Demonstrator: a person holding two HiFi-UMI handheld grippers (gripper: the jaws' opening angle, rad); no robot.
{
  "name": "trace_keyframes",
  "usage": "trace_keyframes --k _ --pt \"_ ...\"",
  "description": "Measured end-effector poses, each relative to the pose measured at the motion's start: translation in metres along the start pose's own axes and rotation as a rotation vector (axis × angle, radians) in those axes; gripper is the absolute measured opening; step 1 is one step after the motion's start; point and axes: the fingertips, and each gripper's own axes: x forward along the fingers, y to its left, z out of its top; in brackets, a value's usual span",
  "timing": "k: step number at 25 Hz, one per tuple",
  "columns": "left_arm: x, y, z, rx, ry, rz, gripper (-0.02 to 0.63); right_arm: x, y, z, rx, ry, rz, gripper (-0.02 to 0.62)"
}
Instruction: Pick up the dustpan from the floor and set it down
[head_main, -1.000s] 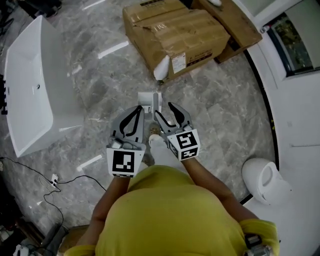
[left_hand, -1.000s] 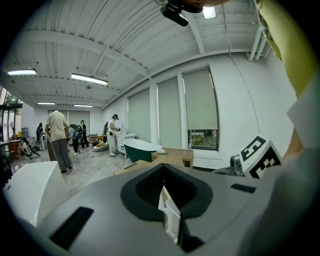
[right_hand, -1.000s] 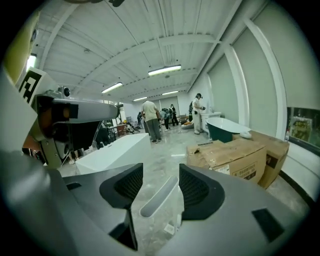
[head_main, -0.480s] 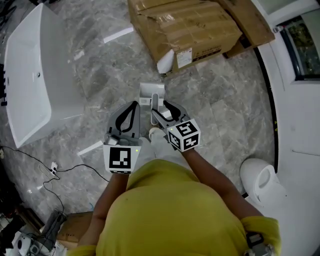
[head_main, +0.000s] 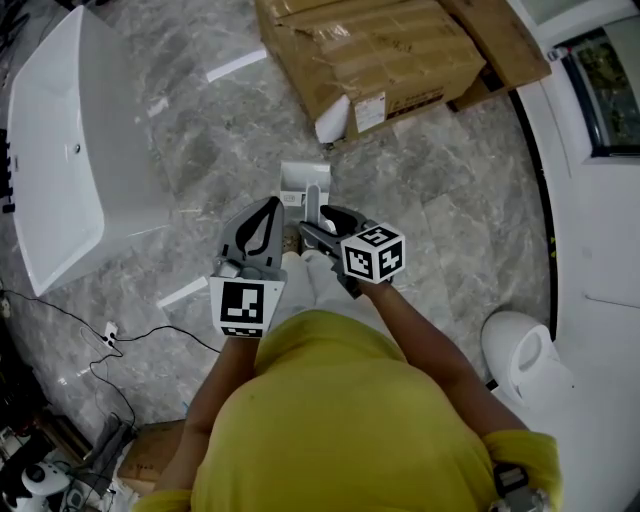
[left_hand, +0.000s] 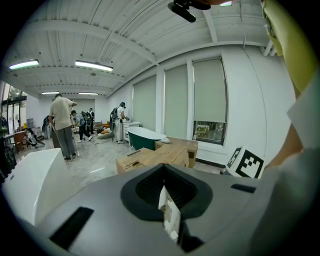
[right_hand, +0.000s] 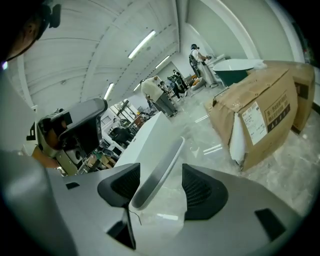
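In the head view, the handle of the dustpan (head_main: 303, 180) is partly hidden behind the right gripper (head_main: 315, 218), and the boxes (head_main: 370, 50) are cut by the top edge. In the left gripper view, a pale scrap (left_hand: 170, 212) between the jaws is too unclear to name.

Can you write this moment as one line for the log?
stage: pre-grasp | right gripper: open around handle, not clamped | left gripper: shut | dustpan: on floor
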Motion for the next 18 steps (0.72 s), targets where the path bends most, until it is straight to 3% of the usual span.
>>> trace_keyframes --k 10,18 --pt "0.008 0.007 -0.007 0.0 0.039 -0.04 0.002 0.019 0.005 -0.02 0.219 0.055 0.168 0.273" --pt "0.004 0.011 -0.007 0.001 0.035 -0.046 0.002 0.03 0.015 -0.012 0.239 0.045 0.242 0.223"
